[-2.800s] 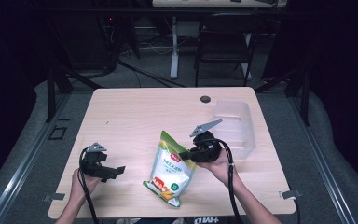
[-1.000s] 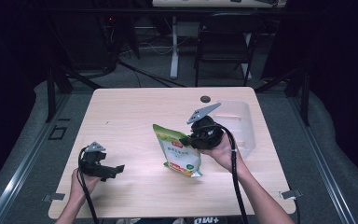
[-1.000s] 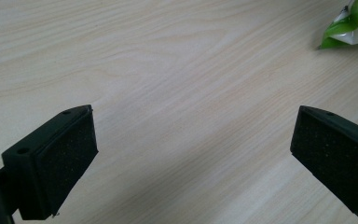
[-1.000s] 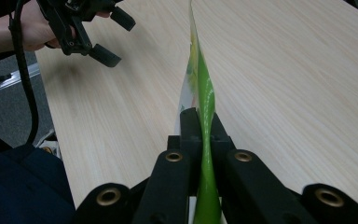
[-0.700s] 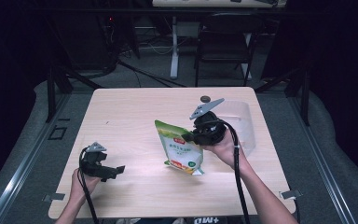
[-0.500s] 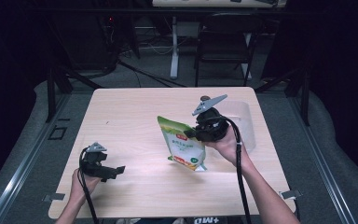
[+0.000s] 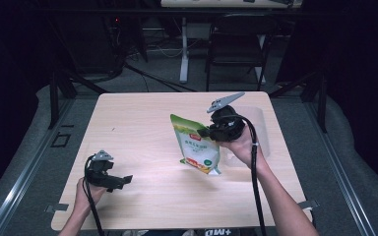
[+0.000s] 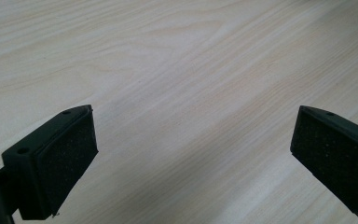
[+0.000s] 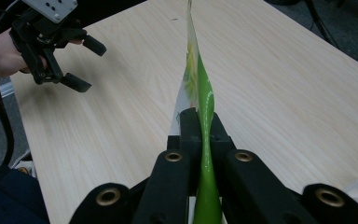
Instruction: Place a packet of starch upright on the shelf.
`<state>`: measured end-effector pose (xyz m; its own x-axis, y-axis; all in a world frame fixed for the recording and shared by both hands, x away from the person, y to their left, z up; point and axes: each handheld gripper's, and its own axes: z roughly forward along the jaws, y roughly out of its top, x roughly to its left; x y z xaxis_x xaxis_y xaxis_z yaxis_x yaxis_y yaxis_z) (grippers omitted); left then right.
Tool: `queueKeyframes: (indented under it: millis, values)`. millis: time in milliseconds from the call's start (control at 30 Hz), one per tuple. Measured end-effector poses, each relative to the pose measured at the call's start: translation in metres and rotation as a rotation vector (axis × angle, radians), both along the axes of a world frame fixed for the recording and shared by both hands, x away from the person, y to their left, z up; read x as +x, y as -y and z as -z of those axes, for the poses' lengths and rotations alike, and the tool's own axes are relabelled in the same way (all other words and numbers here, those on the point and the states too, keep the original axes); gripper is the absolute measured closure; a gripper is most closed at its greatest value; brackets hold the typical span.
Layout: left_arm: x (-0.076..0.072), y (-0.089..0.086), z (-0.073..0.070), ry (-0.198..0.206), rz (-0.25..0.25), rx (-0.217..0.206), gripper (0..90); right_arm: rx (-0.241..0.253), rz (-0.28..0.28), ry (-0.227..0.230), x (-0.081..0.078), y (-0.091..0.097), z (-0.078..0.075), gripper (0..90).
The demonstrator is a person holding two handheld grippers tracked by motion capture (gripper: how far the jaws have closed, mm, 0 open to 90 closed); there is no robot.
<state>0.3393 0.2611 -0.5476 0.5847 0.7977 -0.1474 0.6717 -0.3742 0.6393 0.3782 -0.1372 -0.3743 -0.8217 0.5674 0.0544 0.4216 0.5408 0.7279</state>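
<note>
- Dark floor, a chair (image 7: 234, 46) and table legs are seen beyond a pale wooden tabletop (image 7: 142, 123).
- A green-and-white snack pouch (image 7: 197, 145) is held clear of the tabletop, right of centre, clamped at its 3 o'clock edge by the right tongs (image 7: 207, 132); the jaws are closed on its thin seam (image 9: 204, 140).
- Its long axis runs roughly from 11 to 5 o'clock in the high view, bottom corner lowest.
- A clear plastic container (image 7: 256, 128) lies just beyond the right hand, toward 3 o'clock; a move there is judged likely.
- The left tongs (image 7: 123, 180) are held open and empty near the 7 o'clock corner, well apart from the pouch.
- Bare wood lies between both hands.
</note>
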Motion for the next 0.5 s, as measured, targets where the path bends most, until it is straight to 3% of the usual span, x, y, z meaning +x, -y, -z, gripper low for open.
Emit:
queueKeyframes:
  millis: [500]
  values:
    - [0.001, 0.001, 0.002, -0.001, 0.002, 0.003, 0.4, -0.001, 0.031, 0.029, 0.010, 0.011, -0.017, 90.0]
